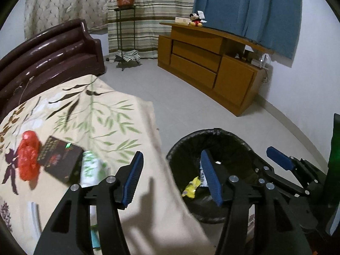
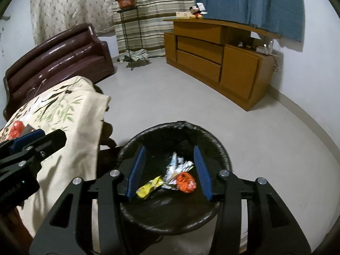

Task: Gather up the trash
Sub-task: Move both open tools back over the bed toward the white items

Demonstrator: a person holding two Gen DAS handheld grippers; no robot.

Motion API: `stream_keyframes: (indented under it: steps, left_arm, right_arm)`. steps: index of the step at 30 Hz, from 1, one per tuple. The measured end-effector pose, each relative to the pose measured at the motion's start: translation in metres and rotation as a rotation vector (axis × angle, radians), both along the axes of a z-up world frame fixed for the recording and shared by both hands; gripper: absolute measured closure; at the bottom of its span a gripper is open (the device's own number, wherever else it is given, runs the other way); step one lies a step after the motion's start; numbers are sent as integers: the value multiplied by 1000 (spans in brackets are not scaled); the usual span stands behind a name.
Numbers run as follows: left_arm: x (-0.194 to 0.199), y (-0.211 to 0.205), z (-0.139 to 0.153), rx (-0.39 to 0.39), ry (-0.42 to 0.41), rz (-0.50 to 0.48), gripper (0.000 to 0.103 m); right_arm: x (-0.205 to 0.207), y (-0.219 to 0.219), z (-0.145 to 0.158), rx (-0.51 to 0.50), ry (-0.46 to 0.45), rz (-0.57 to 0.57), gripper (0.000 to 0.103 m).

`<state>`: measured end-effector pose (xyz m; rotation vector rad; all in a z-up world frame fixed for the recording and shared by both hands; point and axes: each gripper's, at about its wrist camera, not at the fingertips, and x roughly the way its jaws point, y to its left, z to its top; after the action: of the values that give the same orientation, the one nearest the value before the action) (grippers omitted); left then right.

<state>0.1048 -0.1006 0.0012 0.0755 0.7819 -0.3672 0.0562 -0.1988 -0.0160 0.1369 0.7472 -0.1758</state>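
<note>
A round bin with a black liner (image 2: 170,125) stands on the floor beside the cloth-covered table (image 1: 119,114). Inside it lie a yellow wrapper (image 2: 149,187), white wrappers (image 2: 177,166) and an orange wrapper (image 2: 187,181). My right gripper (image 2: 170,170) hangs open over the bin with nothing between its pads. My left gripper (image 1: 173,178) is open and empty too, over the table's edge next to the bin (image 1: 212,132). On the table lie a red plastic bag (image 1: 28,155), a dark patterned box (image 1: 59,159) and a blurred green-and-white packet (image 1: 91,167).
A dark brown sofa (image 1: 48,48) stands behind the table. A wooden cabinet (image 1: 208,63) lines the far wall under a blue curtain. A plant stand (image 1: 125,31) is by the striped curtain. Grey tiled floor (image 2: 170,89) lies between bin and cabinet.
</note>
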Motion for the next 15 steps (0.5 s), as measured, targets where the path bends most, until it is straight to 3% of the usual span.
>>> stream_keyframes:
  steps: [15]
  left_arm:
    - [-15,113,15,7,-27,223,45]
  right_arm:
    - [2,80,17,14,-6,161,57]
